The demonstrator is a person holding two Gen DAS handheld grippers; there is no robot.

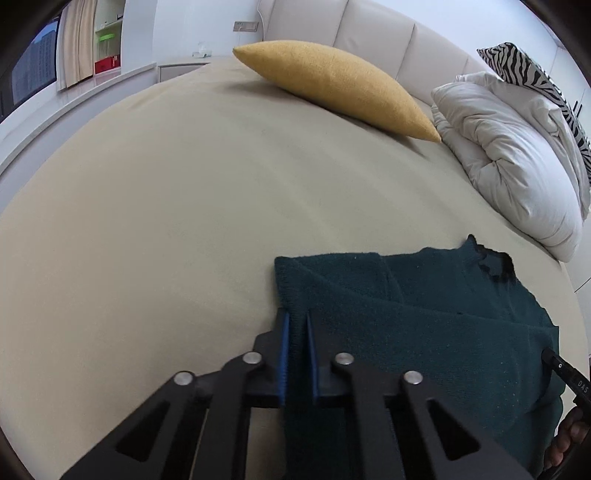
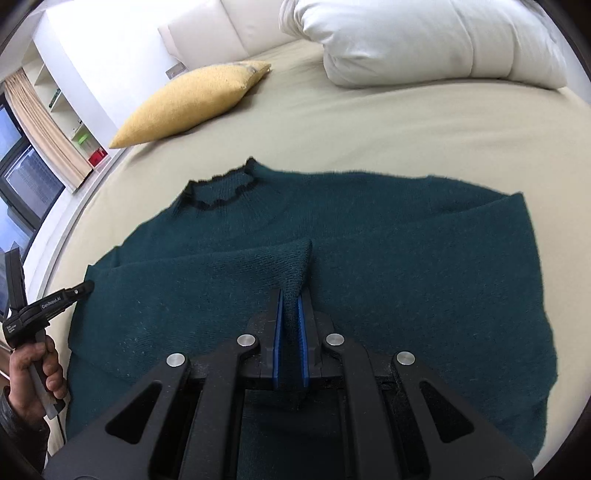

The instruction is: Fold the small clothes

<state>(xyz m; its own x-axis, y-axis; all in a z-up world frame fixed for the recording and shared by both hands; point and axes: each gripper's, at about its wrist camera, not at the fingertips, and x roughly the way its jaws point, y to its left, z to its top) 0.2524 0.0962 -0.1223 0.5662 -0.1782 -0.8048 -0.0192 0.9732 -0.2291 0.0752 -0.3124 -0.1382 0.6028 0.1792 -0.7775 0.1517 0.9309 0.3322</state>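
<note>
Both hand-held grippers, left [image 1: 297, 328] and right [image 2: 290, 302], are pinching folds of the soft, floppy dark-green knitted sweater [image 2: 369, 280] lying mid-bed [image 2: 369, 129], best gripped at hem corners.

Sweater [image 2: 332, 229] hem hidden beneath the right tool [image 2: 290, 295]

left tool [image 1: 295, 325] clamped on green sweater [image 1: 424, 332]

The bed [image 1: 147, 206] is bare and wide open to the left of the sweater [image 2: 369, 229]. Farther back, a yellow pillow [image 1: 332, 85] and a white blanket [image 1: 517, 158] block the way near the headboard [image 1: 369, 29].
</note>
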